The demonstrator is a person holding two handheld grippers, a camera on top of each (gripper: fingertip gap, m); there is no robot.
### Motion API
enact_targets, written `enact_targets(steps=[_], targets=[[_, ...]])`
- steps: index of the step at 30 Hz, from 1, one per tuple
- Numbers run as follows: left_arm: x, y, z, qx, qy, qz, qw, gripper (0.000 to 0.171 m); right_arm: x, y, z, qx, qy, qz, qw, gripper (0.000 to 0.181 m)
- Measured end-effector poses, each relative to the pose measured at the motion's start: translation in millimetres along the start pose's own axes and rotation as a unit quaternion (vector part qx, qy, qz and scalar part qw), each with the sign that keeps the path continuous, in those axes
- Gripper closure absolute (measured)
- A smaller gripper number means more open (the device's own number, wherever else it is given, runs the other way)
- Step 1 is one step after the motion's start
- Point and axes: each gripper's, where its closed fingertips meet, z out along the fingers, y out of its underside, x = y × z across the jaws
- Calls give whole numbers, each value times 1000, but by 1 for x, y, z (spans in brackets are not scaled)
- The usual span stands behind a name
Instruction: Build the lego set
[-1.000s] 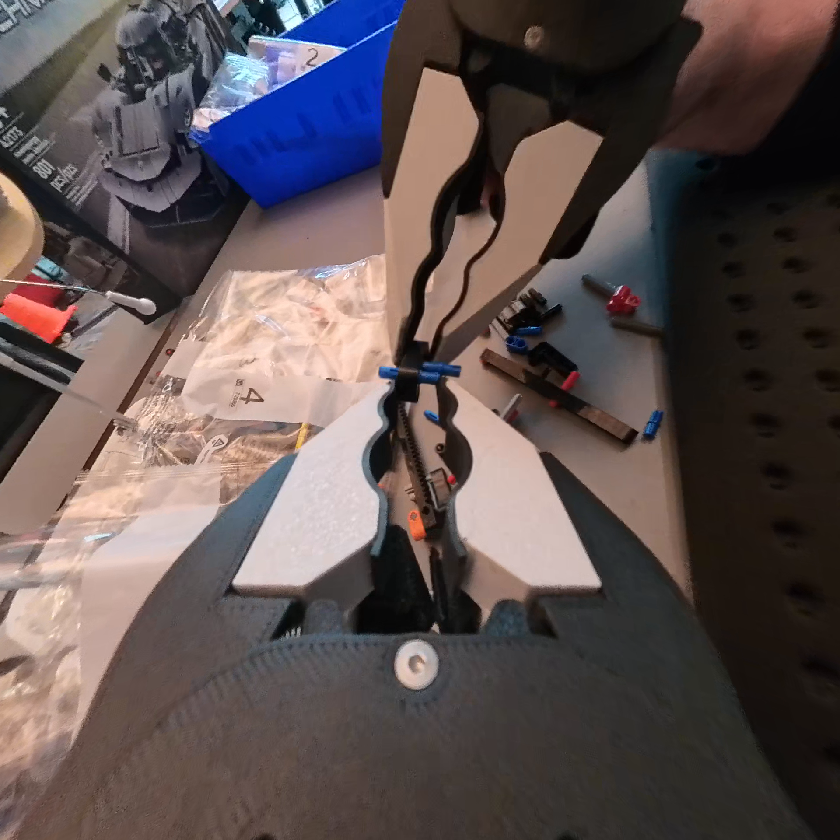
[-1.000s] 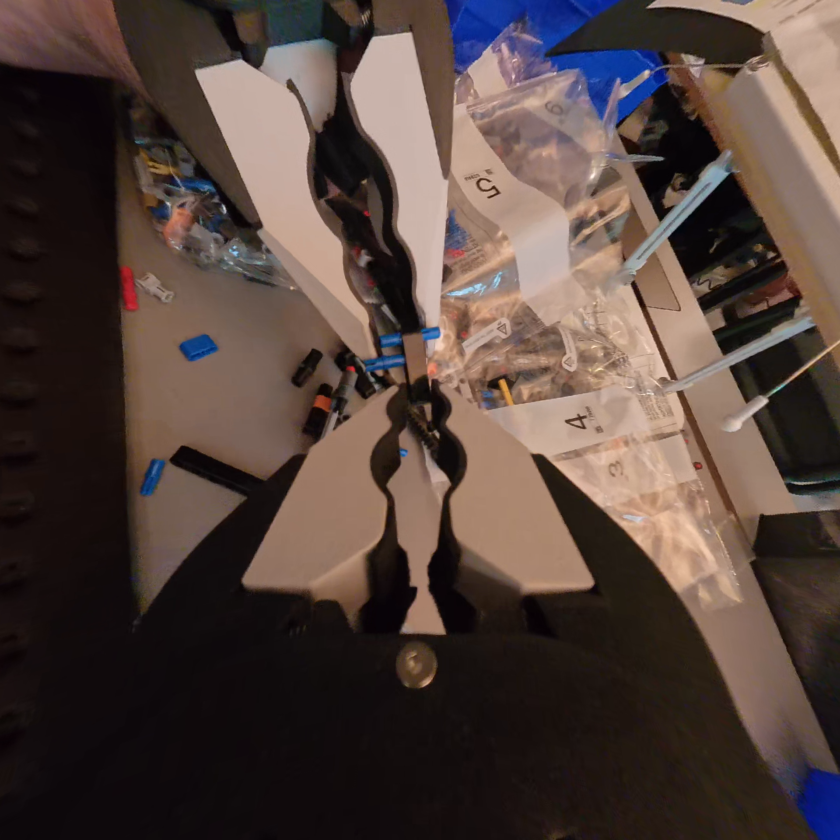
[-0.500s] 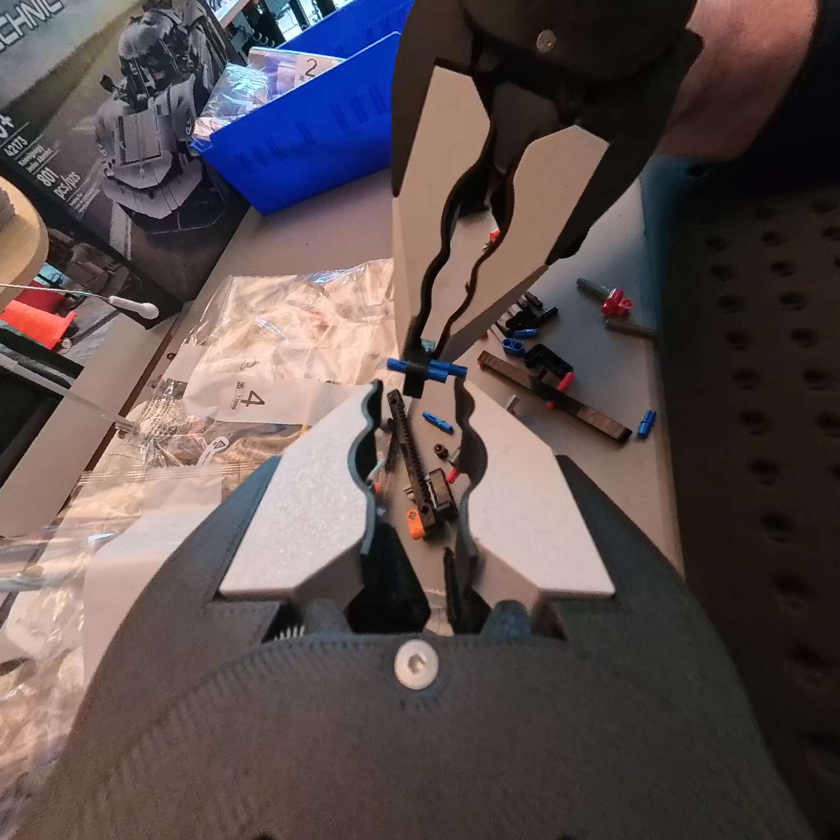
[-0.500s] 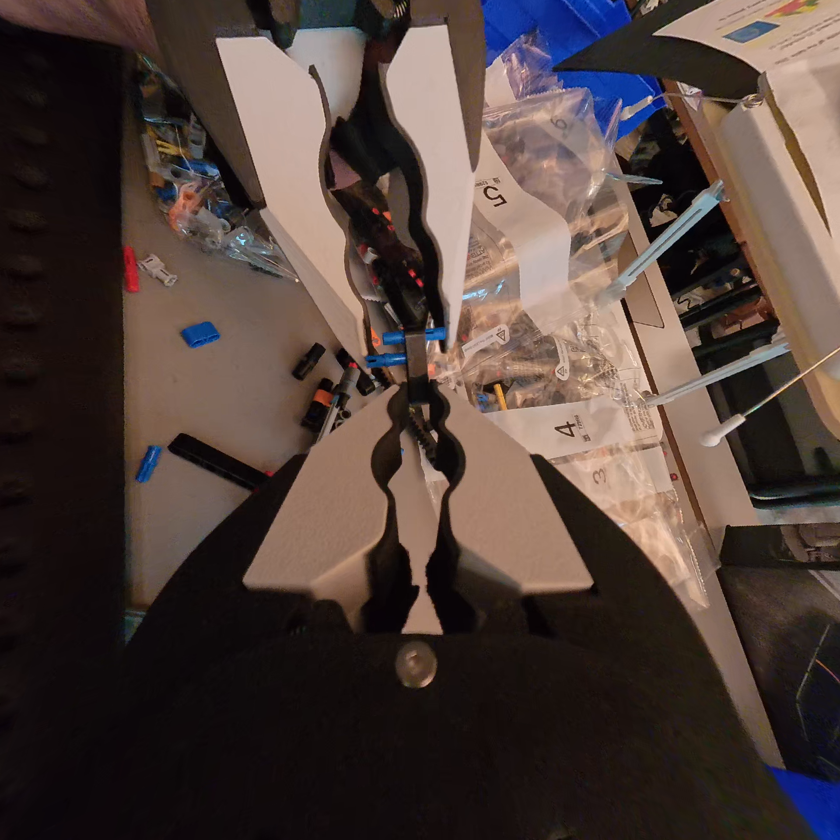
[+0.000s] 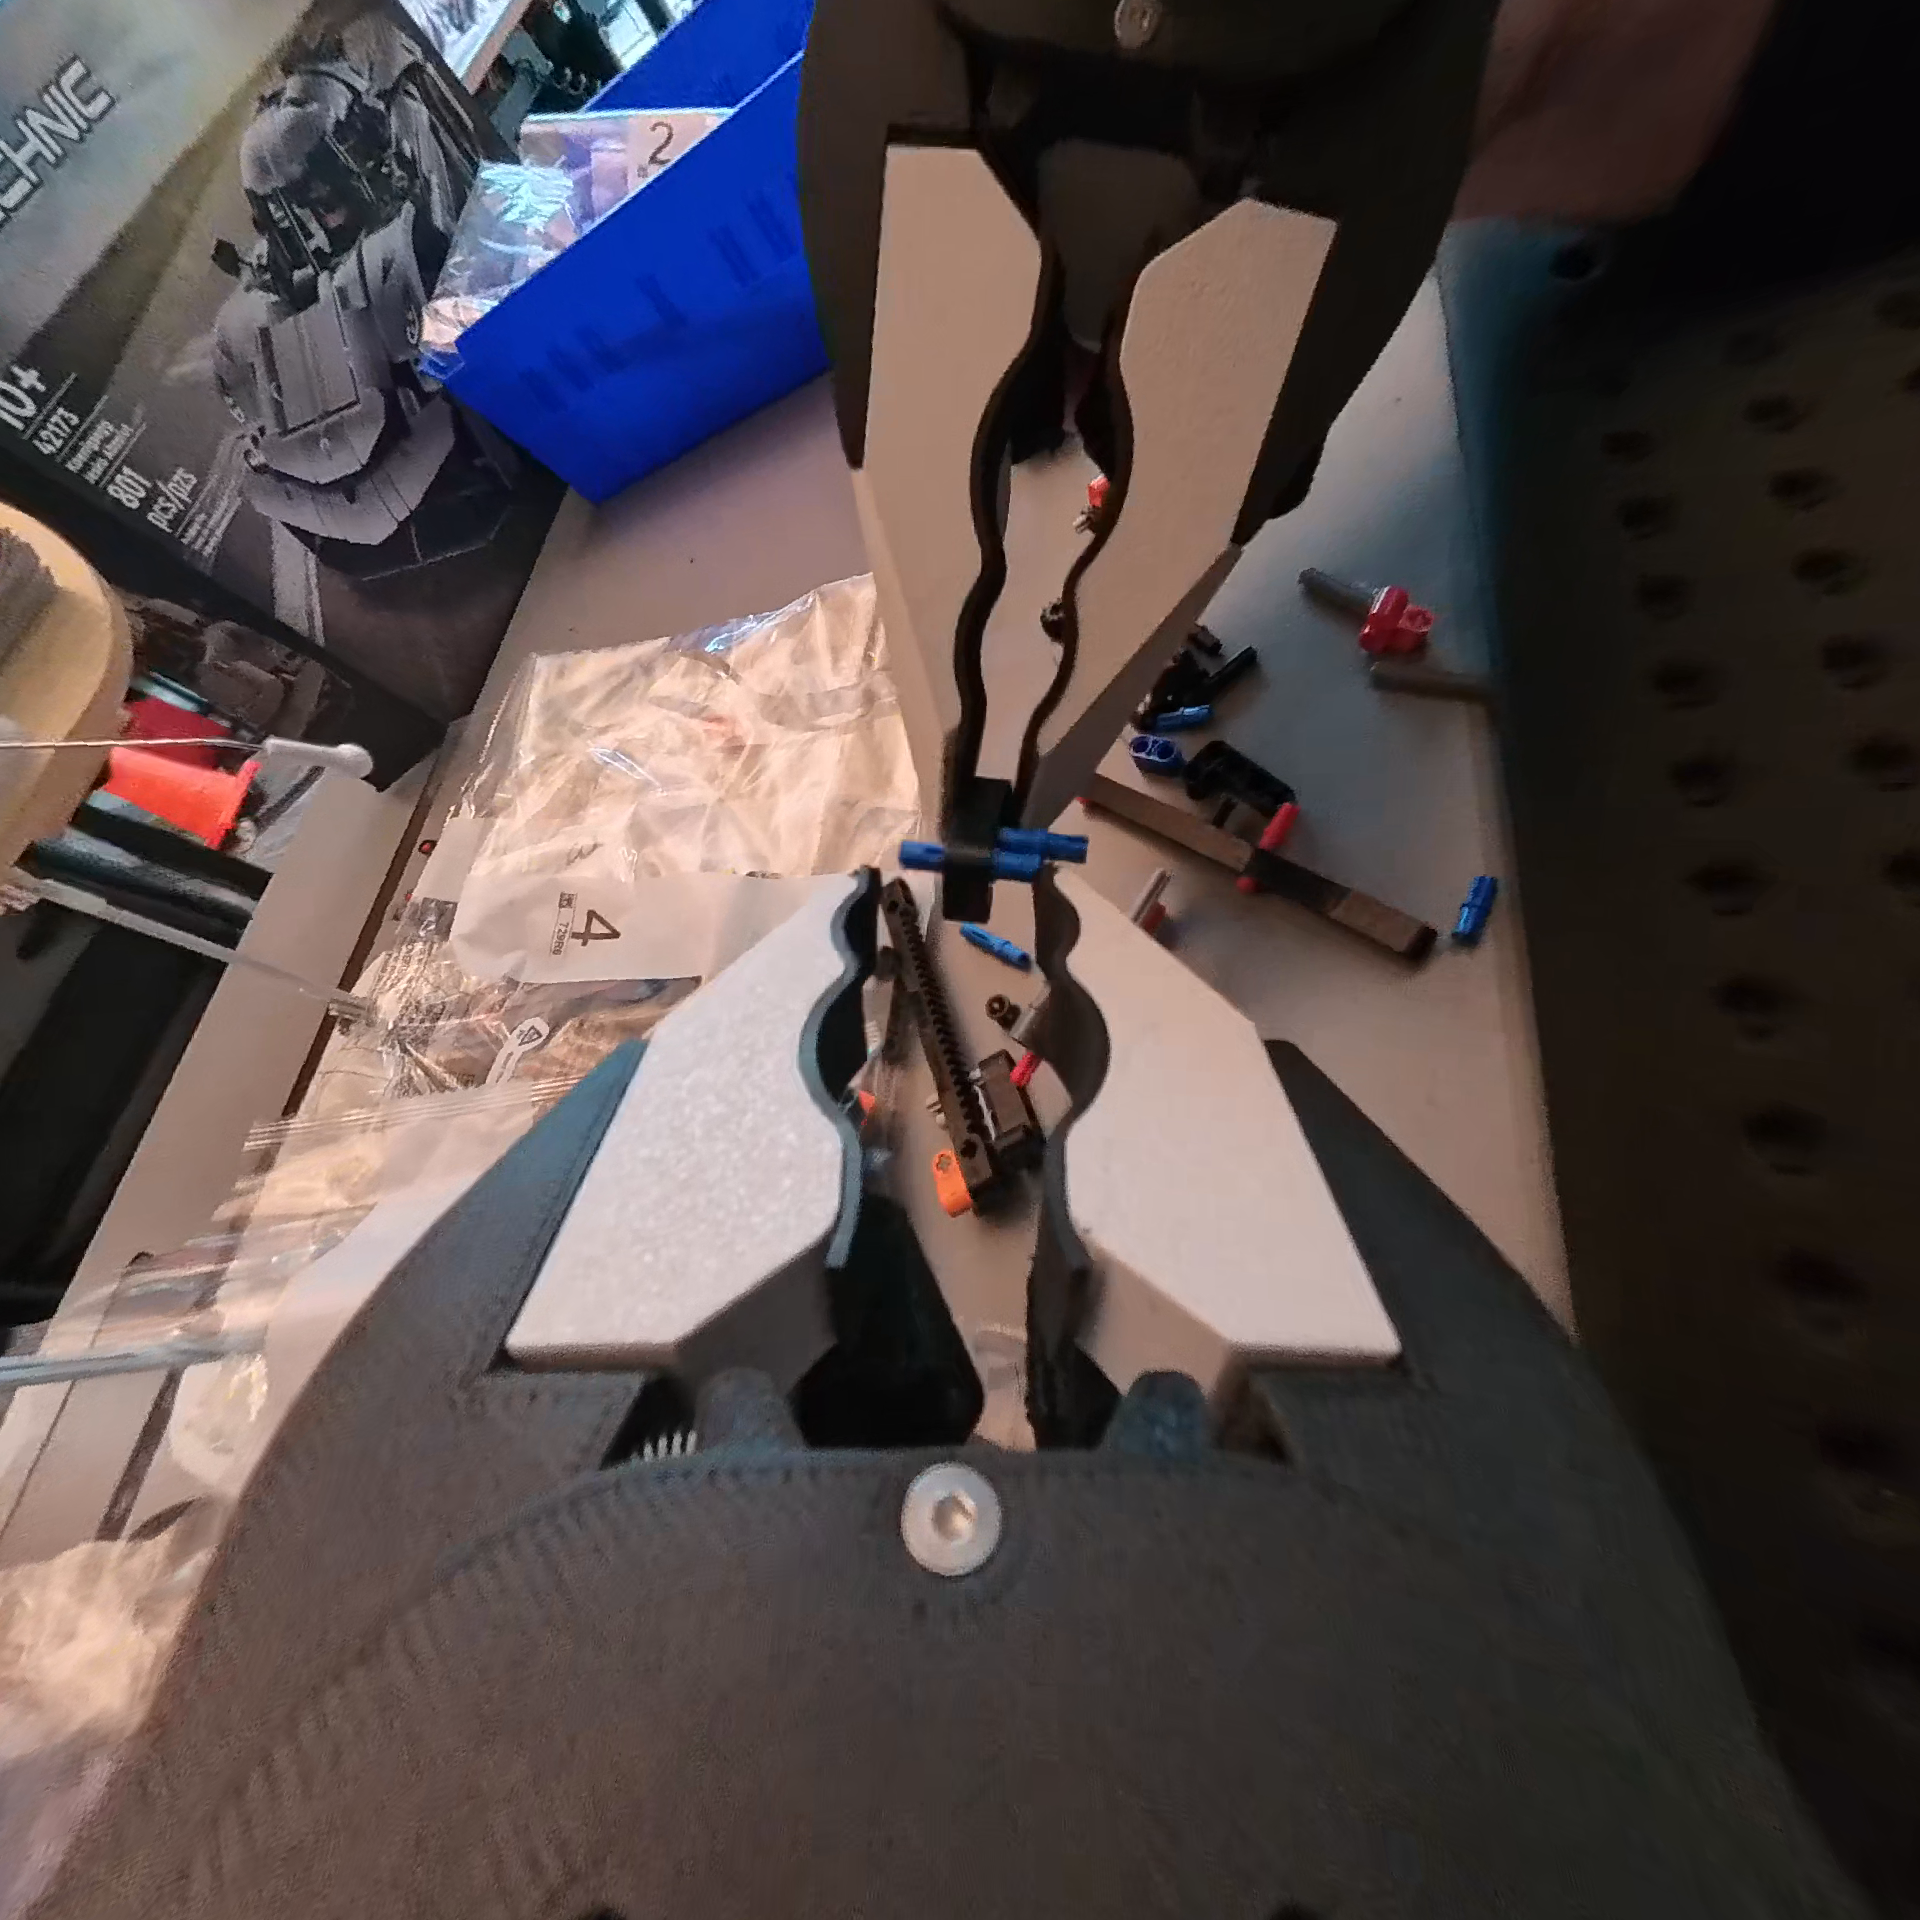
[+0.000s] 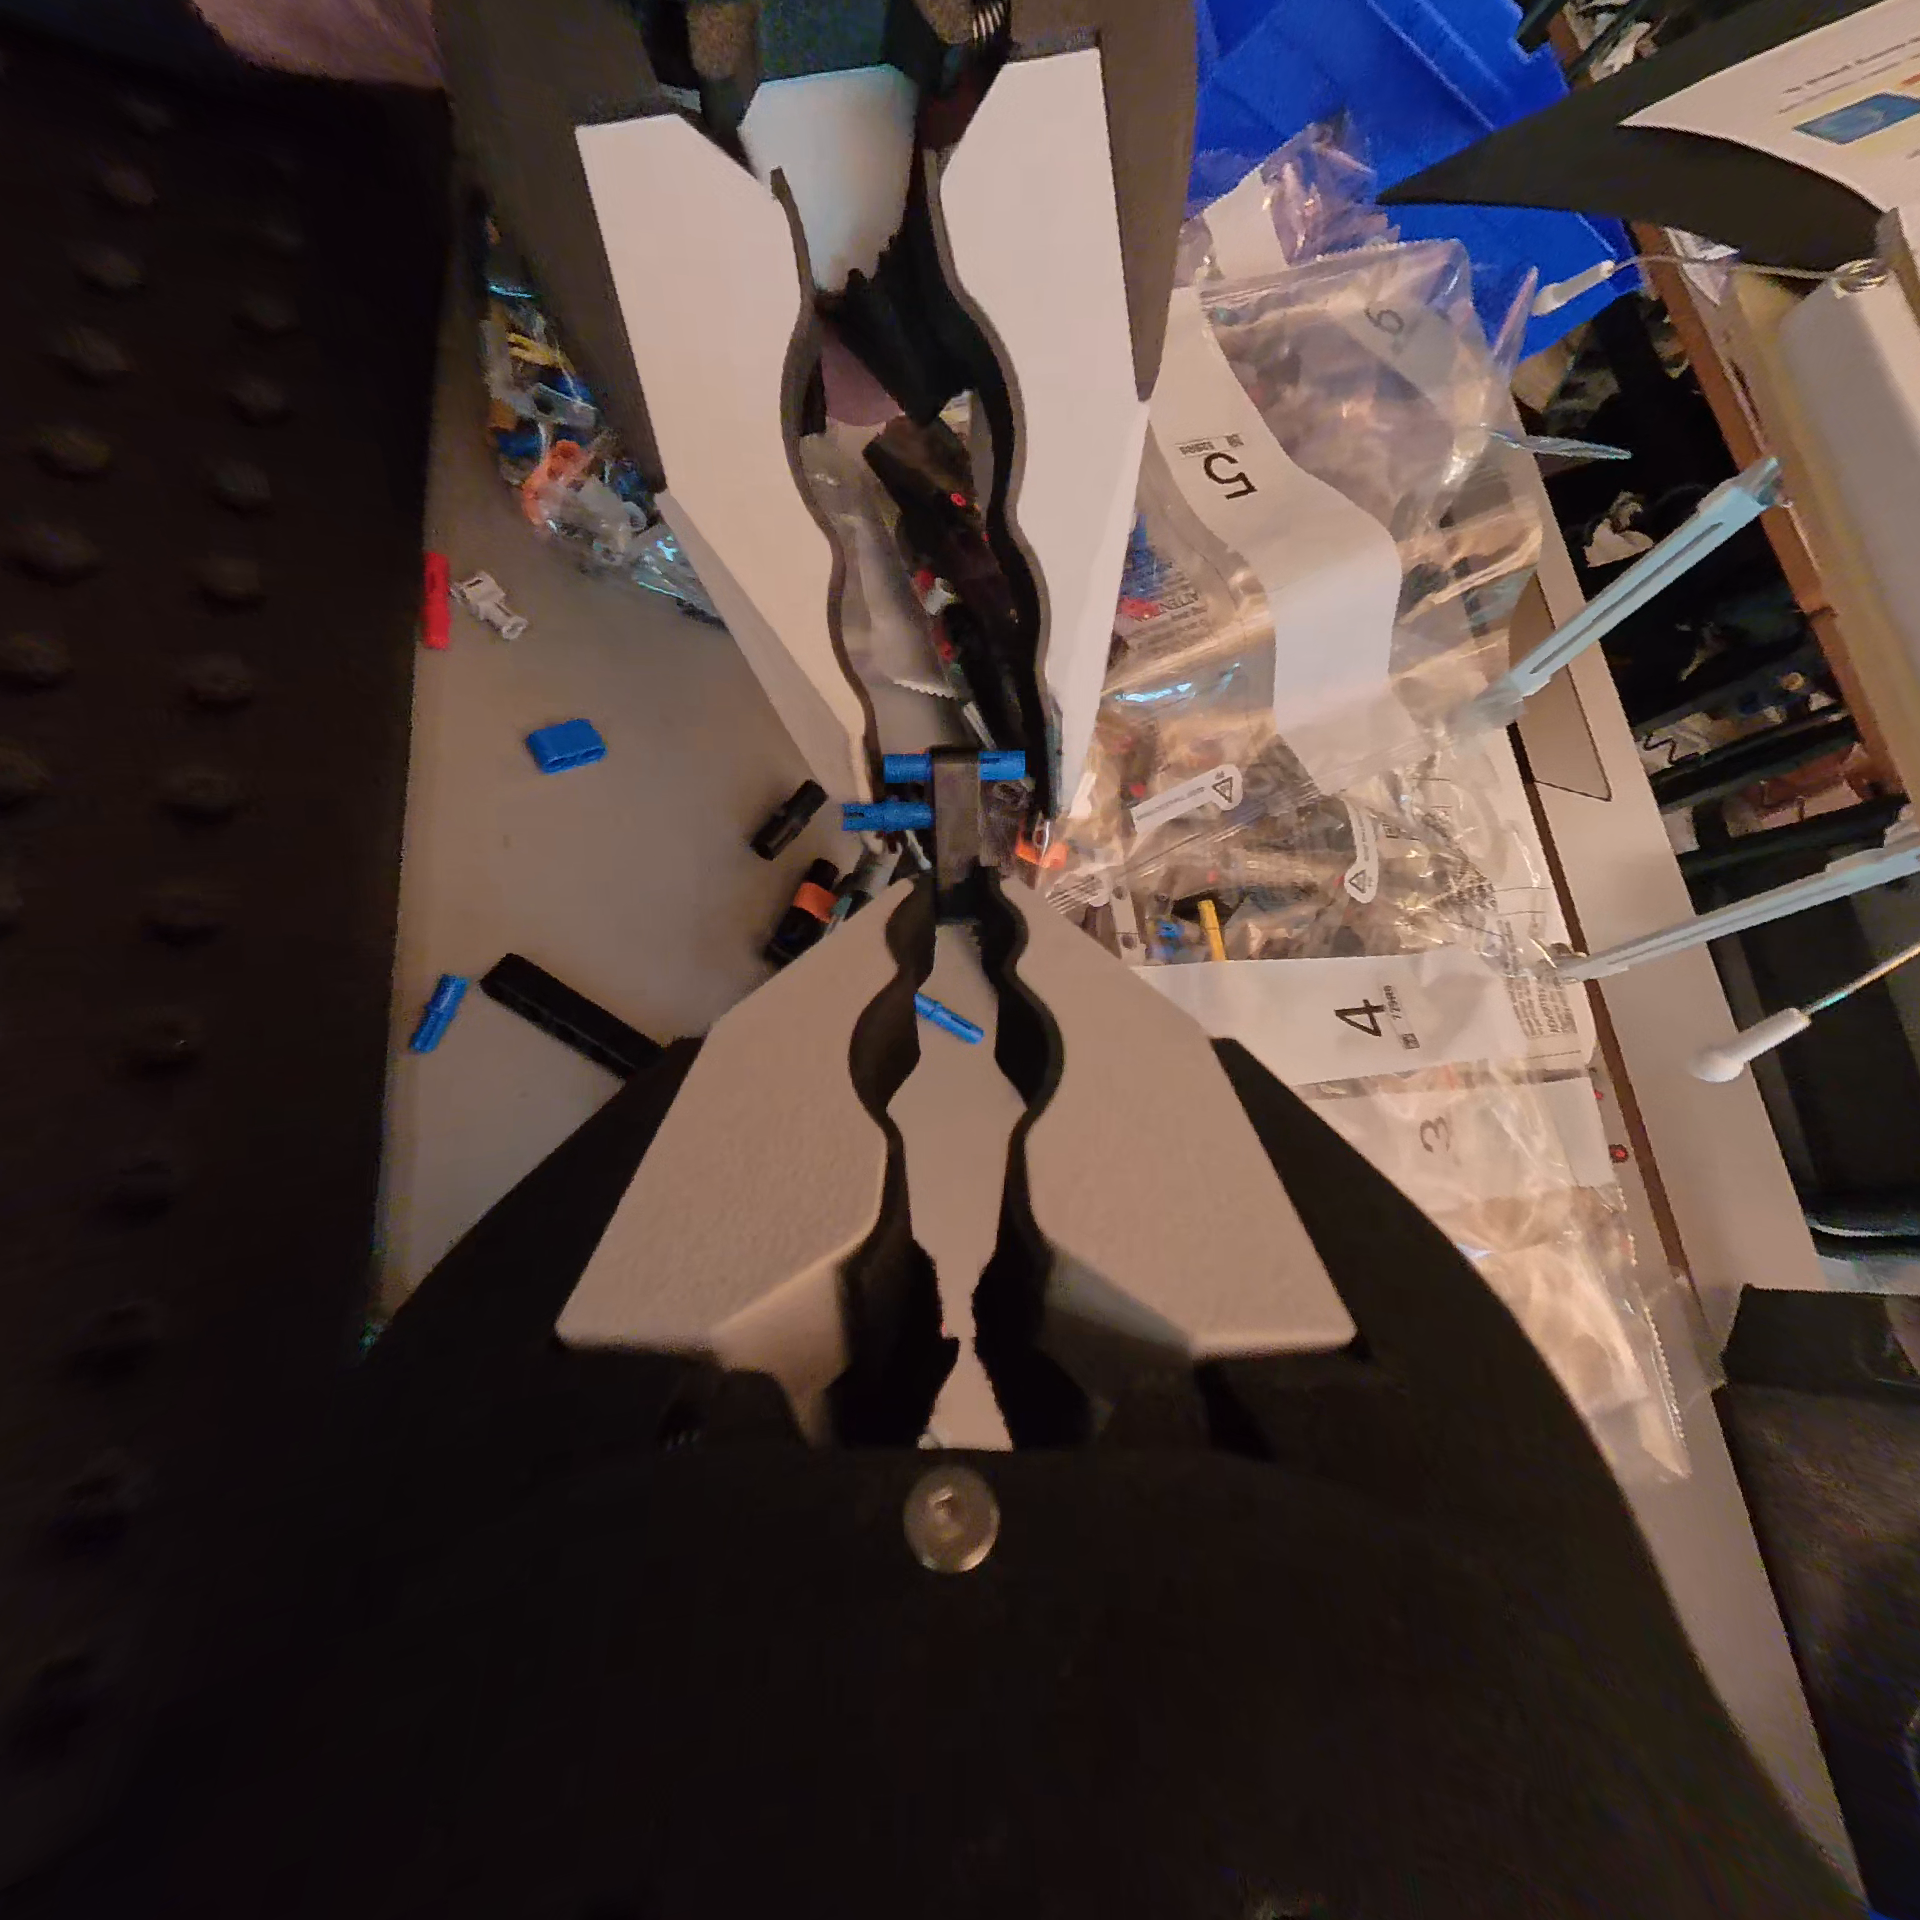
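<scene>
The grey table (image 5: 707, 540) ends at a dark perforated mat (image 5: 1714, 831) along the right of the left wrist frame, and clear numbered bags (image 5: 665, 790) crowd the left, so only a narrow strip of bare top between them offers room. In that strip, at frame centre, the right gripper (image 5: 992, 800) comes down from above, its tips pinching a small black piece with blue pins (image 5: 982, 850) held clear of the table. The left gripper (image 5: 956, 894) sits just under it with fingers spread and nothing between them; through the gap a black toothed bar (image 5: 940, 1029) with an orange end lies on the table. Loose parts, among them a long black beam (image 5: 1268, 873) and a red connector (image 5: 1392, 623), lie scattered right of centre. A blue bin (image 5: 644, 343) and the set's box (image 5: 260, 312) fill the upper left.
</scene>
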Motion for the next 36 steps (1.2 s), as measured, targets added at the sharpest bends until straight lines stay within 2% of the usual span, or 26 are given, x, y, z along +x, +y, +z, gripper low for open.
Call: enact_targets(steps=[8, 15, 19, 22, 26, 30, 36], targets=[[9, -1, 1, -14, 2, 47, 999, 149, -8, 3, 0, -6, -31, 13, 999, 176], [12, -3, 2, -23, 3, 43, 999, 157, -8, 4, -2, -1, -57, 59, 997, 176], [11, -3, 2, -21, 1, 48, 999, 156, -9, 4, -1, -7, -53, 43, 998, 176], [7, 1, 2, -31, -3, 27, 999, 137, -13, 6, 1, -16, -57, 31, 998, 176], [12, 4, 0, -32, 12, 35, 999, 135, -17, 9, 1, -24, -65, 24, 997, 176], [15, 3, -6, -19, 30, 27, 999, 140, -19, 9, -2, -18, -76, 26, 997, 176], [25, 6, 1, -41, 38, 59, 997, 150, -29, 12, 3, -36, -93, 12, 995, 176]])
